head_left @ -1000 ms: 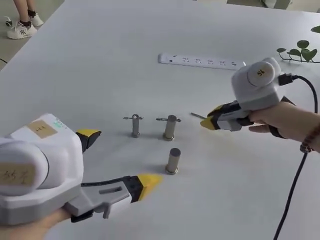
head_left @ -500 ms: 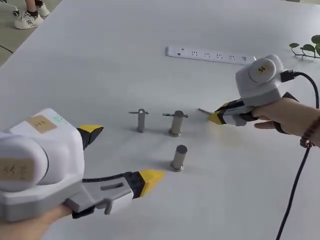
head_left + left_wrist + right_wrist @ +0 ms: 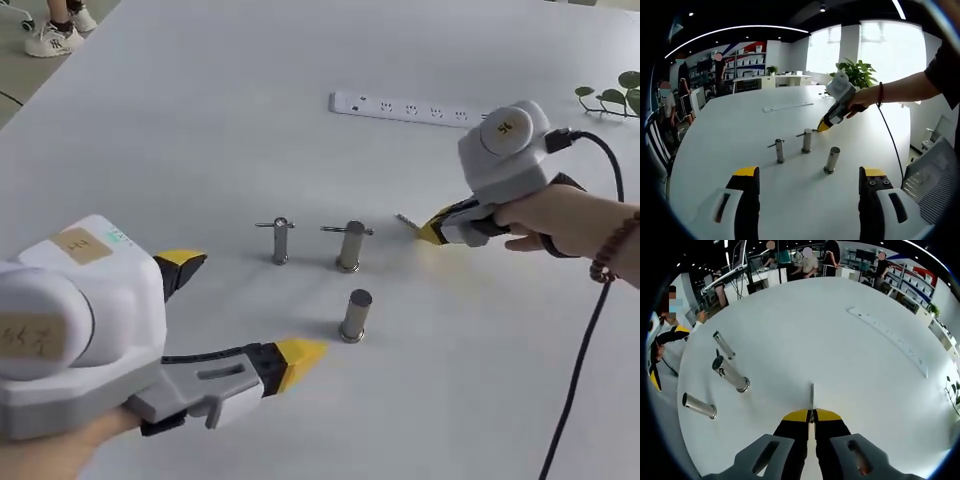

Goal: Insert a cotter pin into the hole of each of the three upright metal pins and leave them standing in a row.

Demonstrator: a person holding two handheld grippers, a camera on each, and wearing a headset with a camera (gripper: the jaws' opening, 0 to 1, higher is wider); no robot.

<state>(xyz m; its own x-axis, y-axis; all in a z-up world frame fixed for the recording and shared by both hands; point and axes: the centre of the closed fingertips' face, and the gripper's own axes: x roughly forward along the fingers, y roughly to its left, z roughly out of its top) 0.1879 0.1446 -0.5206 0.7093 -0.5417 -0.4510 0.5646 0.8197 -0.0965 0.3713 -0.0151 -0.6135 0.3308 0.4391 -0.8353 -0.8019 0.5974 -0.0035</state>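
**Head view.** The table (image 3: pixel 200 120) is white, matte and smooth. The left gripper (image 3: pixel 240 310) is seen near left, with a white plastic body and black jaws tipped in yellow. Its jaws are spread wide with nothing between them. The right gripper (image 3: pixel 430 233) is held at right, its yellow tips pressed together on the held cotter pin (image 3: pixel 405 220), a thin grey wire jutting left. Three short steel cylinders with flared bases stand upright. The far-left pin (image 3: pixel 281 242) and middle pin (image 3: pixel 350 248) stand side by side, each crossed near the top by one of the inserted cotter pins (image 3: pixel 270 224). The bare pin (image 3: pixel 354 316) stands nearer, just in front of the middle pin. A long white power strip (image 3: pixel 410 108) lies on the far side. A black cable (image 3: pixel 590 330) trails from the right gripper.

**Left gripper view.** The jaws are seen wide apart, with the three pins beyond them. The bare pin (image 3: pixel 832 159) is nearest, at right.

**Right gripper view.** The jaws are closed on the held cotter pin (image 3: pixel 811 397), a straight, slender wire. The three pins are seen at left, well apart from its tip.
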